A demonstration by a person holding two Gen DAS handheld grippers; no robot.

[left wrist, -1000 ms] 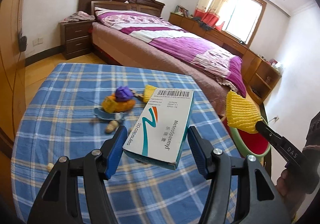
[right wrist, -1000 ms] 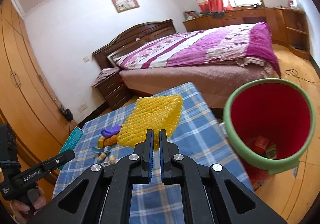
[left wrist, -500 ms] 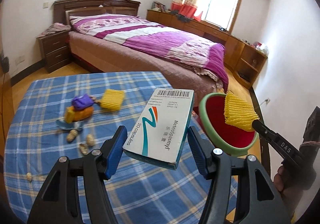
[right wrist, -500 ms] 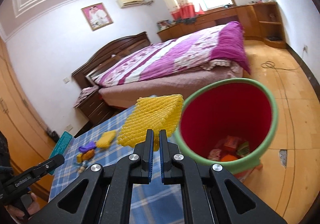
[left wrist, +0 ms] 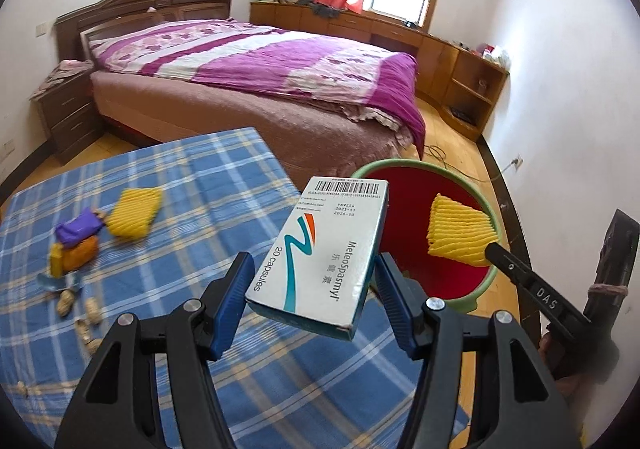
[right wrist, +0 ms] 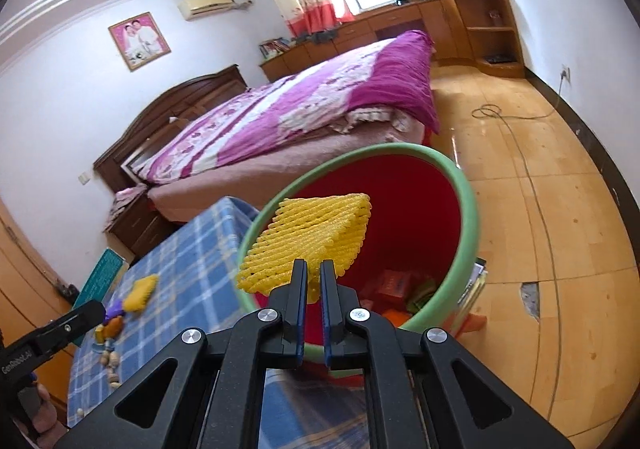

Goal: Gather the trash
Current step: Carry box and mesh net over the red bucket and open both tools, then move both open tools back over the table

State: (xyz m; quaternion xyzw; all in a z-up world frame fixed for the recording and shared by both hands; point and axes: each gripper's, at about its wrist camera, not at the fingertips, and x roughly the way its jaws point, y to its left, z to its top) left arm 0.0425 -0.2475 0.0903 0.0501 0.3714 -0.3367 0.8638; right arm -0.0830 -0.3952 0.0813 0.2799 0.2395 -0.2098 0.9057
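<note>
My left gripper (left wrist: 311, 277) is shut on a white and teal medicine box (left wrist: 320, 257) and holds it above the blue checked table (left wrist: 192, 185), near its right edge. My right gripper (right wrist: 314, 275) is shut on a yellow foam net (right wrist: 310, 243) and holds it over the mouth of the red bin with a green rim (right wrist: 464, 217). The same foam net (left wrist: 460, 235) and bin (left wrist: 452, 277) show in the left wrist view. The bin holds several pieces of trash (right wrist: 396, 285).
On the table lie a second yellow foam net (left wrist: 134, 211), a purple wrapper (left wrist: 78, 227), an orange wrapper (left wrist: 78, 255) and several peanut shells (left wrist: 78, 309). A bed (left wrist: 260, 77) stands beyond the table. Wooden floor (right wrist: 560, 209) lies right of the bin.
Both grippers have swung right, from over the table toward the bin. The foam net now hangs over the bin's mouth. The box has come near the table's right edge.
</note>
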